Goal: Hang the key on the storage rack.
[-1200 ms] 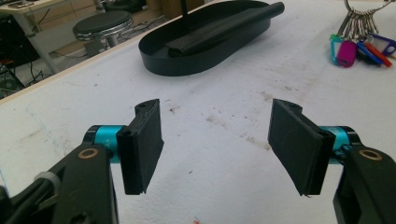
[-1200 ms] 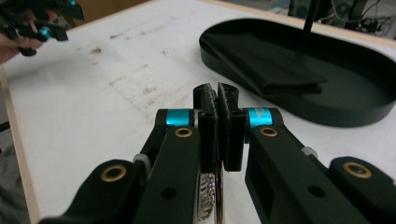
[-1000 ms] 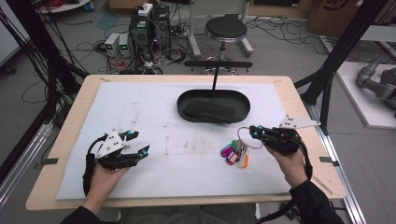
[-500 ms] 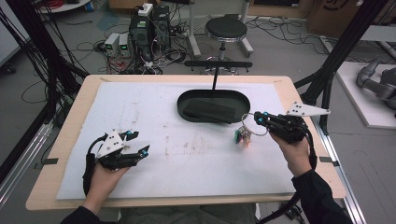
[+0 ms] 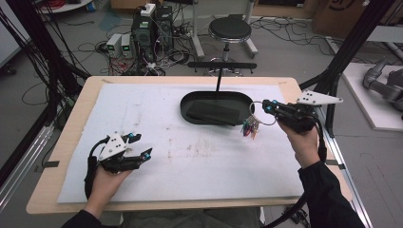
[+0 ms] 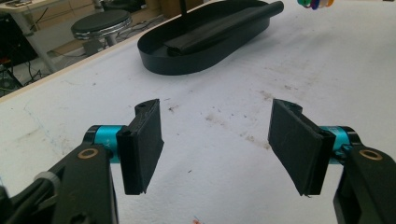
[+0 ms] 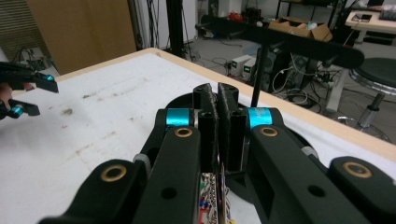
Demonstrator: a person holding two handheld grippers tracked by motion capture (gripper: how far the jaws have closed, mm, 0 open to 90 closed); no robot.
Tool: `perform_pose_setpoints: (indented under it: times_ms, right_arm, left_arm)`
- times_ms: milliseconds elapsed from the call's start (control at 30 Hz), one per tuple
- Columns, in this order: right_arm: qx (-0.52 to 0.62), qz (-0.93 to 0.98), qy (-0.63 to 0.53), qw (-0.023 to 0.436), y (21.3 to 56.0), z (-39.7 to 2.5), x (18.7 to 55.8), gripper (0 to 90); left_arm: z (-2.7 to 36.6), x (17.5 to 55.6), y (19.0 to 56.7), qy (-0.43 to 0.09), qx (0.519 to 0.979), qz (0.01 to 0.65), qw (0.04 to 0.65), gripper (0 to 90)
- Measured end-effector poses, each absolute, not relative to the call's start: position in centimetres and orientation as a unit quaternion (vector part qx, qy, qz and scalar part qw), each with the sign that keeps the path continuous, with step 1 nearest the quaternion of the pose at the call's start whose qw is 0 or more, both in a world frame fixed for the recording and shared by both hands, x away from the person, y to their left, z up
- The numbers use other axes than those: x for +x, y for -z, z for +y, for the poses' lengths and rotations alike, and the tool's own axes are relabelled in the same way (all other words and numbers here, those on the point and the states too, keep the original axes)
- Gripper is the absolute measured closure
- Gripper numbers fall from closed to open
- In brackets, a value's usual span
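A bunch of colourful keys (image 5: 249, 128) hangs from a metal ring, just off the right end of the black oval tray (image 5: 205, 98). My right gripper (image 5: 264, 105) is shut on that ring and holds it above the white mat. In the right gripper view the jaws (image 7: 217, 100) are pressed together, with the keys (image 7: 211, 206) dangling below them. My left gripper (image 5: 144, 145) rests open at the mat's front left, with nothing between its pads (image 6: 215, 149). The keys (image 6: 313, 3) peek in at the top edge of the left gripper view.
The tray (image 6: 187, 65) holds a flat black pad (image 5: 212, 113). A black post with a crossbar (image 5: 222, 65) rises behind it. A white mat (image 5: 190, 166) covers the wooden table. A stool (image 5: 230, 29) and cables lie beyond the far edge.
My right gripper has lifted the key bunch off the mat and carried it up and away, toward the tray's right end. The left gripper has stayed still.
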State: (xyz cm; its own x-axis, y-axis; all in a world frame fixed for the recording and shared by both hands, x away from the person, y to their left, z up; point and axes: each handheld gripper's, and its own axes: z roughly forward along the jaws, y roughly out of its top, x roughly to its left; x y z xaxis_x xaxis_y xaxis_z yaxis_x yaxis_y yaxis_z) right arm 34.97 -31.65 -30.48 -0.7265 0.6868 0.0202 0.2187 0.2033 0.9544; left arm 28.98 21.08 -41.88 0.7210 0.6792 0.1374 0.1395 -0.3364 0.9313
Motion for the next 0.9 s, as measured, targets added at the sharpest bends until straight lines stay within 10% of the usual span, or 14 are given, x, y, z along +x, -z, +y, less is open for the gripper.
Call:
perform_pose_setpoints:
  times_ms: [900]
  right_arm:
    - [0.303,0.743,-0.549,0.234,27.8,-30.7,40.1,87.9]
  left_arm:
    - [21.2,29.1,42.2,-0.258,0.777,0.262,0.510,34.9]
